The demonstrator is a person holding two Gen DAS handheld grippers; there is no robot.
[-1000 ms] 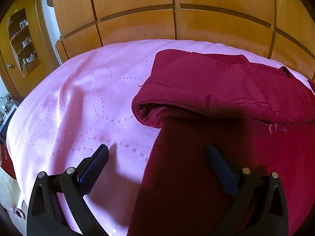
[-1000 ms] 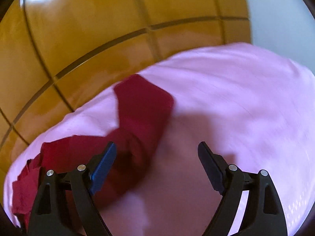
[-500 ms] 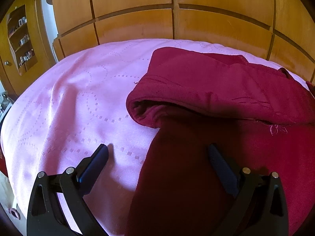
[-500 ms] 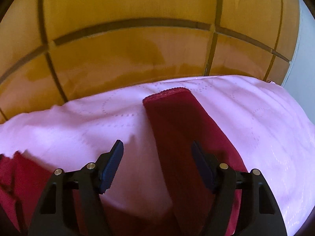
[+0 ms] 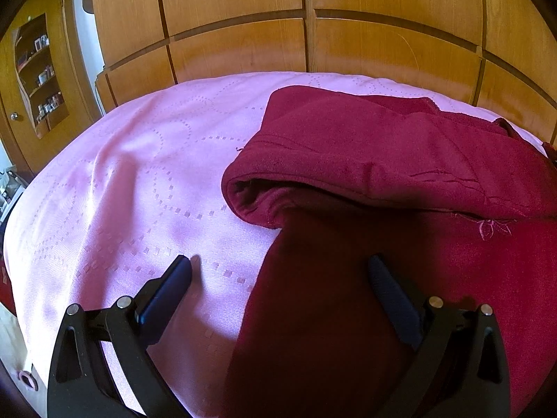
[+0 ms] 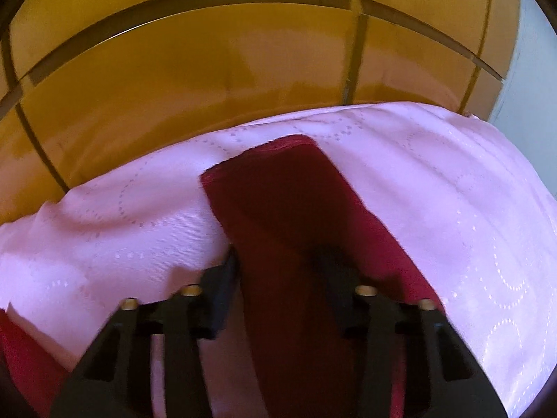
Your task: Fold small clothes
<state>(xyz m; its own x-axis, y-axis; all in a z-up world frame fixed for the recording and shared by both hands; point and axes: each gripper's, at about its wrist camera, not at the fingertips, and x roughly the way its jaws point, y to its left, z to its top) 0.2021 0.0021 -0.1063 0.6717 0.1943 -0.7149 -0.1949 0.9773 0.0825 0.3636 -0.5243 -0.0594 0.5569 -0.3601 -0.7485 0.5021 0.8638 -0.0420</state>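
Observation:
A dark red garment [image 5: 383, 160] lies on the pink bedspread [image 5: 122, 191], its upper part folded over in a thick roll. My left gripper [image 5: 278, 261] hangs open over the garment's left edge, with one finger above the sheet and the other above the cloth. In the right wrist view a long narrow part of the garment [image 6: 278, 191] runs away towards the bed's far edge. My right gripper [image 6: 278, 256] straddles this strip. Its jaws are closing with the cloth between them, and the picture is blurred there.
Wooden wardrobe panels [image 5: 243, 17] rise right behind the bed. A glass-fronted shelf cabinet [image 5: 38, 69] stands at the far left. In the right wrist view a white wall [image 6: 532, 52] shows at the upper right, and the bedspread [image 6: 435, 191] spreads out to the right of the strip.
My right gripper swung across the bed to the narrow red strip and its jaws narrowed around it. The left gripper stayed where it was, open.

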